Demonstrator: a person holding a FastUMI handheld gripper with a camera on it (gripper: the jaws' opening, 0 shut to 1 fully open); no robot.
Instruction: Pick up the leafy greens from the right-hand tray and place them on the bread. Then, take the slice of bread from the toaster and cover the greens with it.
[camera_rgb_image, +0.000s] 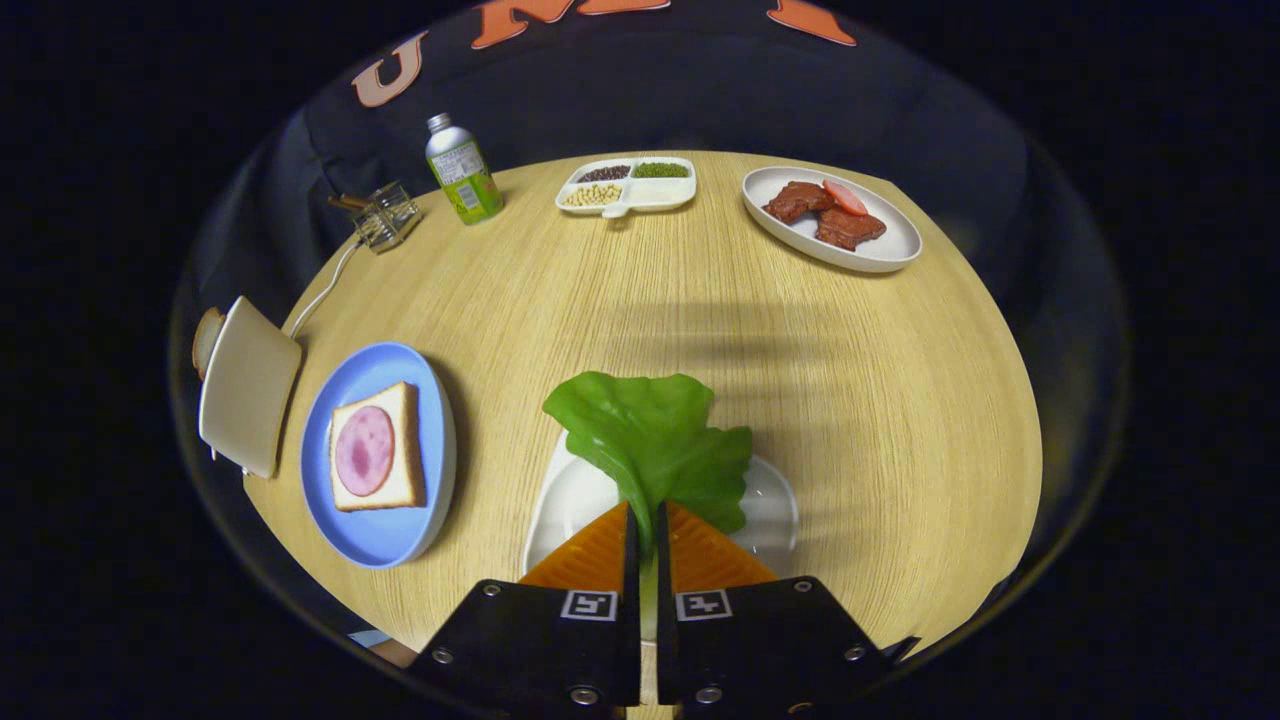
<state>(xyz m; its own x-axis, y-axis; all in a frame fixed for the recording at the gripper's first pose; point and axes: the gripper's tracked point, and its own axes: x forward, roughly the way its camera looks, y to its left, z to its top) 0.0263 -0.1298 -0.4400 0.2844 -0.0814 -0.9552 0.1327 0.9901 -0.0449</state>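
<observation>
The gripper view rides on the tongs (647, 525), set above the bench's (700, 330) near edge and looking forward and down across it. It sits close to the near edge; the far edge and booth wall lie beyond.

Bright overhead light, soft shadows across the table (620, 300), sharp centre, strong fisheye bending at edges.
</observation>
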